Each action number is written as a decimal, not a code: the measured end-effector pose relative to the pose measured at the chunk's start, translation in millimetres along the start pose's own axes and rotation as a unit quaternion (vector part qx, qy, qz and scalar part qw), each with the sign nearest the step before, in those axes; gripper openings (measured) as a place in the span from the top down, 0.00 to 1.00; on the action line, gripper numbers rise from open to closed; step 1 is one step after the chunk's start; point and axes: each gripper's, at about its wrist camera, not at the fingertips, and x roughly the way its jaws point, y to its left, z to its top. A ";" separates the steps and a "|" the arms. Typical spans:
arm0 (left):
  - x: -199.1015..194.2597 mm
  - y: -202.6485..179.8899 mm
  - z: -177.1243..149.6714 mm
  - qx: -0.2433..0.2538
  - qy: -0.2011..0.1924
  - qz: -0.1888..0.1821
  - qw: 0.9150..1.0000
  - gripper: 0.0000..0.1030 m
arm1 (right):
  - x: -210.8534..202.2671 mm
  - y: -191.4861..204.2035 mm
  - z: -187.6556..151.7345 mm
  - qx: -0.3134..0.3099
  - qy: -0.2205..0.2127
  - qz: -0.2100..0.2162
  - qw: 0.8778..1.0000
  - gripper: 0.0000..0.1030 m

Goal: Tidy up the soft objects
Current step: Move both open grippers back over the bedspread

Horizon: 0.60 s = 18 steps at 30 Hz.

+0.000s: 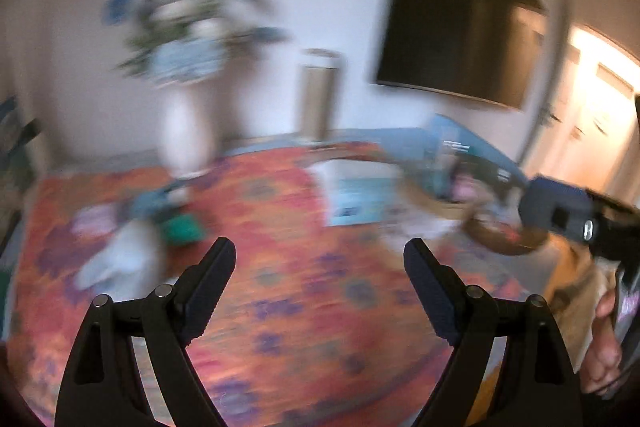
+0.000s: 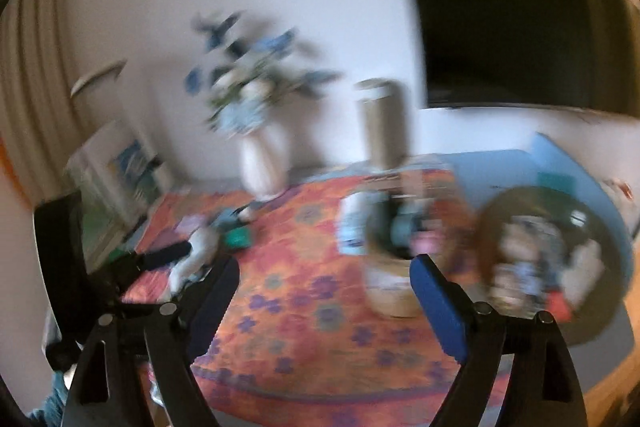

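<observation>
Both views are motion-blurred. My left gripper (image 1: 320, 255) is open and empty above an orange and purple flowered cloth (image 1: 280, 287). My right gripper (image 2: 324, 271) is open and empty above the same cloth (image 2: 304, 307). A pile of soft things lies at the far left of the cloth: a white one (image 1: 120, 259), a green one (image 1: 182, 229), a pink one (image 1: 94, 217). In the right wrist view they show as white (image 2: 196, 251) and green (image 2: 238, 237). A dark round basket (image 2: 600, 223) holds several soft items. A pale woven basket (image 2: 390, 287) holds more.
A white vase of blue flowers (image 1: 184, 131) stands at the back of the table. A beige cylinder (image 2: 382, 123) stands next to it. A dark TV (image 1: 460, 27) hangs on the wall. A booklet (image 1: 356, 199) lies on the cloth. The other gripper shows at the right edge (image 1: 580, 223).
</observation>
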 end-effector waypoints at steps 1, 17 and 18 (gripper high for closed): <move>-4.2 22.5 -4.0 -0.018 0.000 0.017 1.000 0.17 | 11.6 11.1 -0.3 -0.008 0.010 0.006 1.000 0.16; 36.6 182.2 -56.6 -0.106 -0.009 0.147 0.983 0.17 | 238.8 55.4 -40.1 -0.026 0.156 -0.032 0.987 0.16; 37.1 186.5 -55.9 -0.117 -0.008 0.135 0.984 0.17 | 247.3 54.5 -42.1 -0.023 0.161 -0.034 0.986 0.16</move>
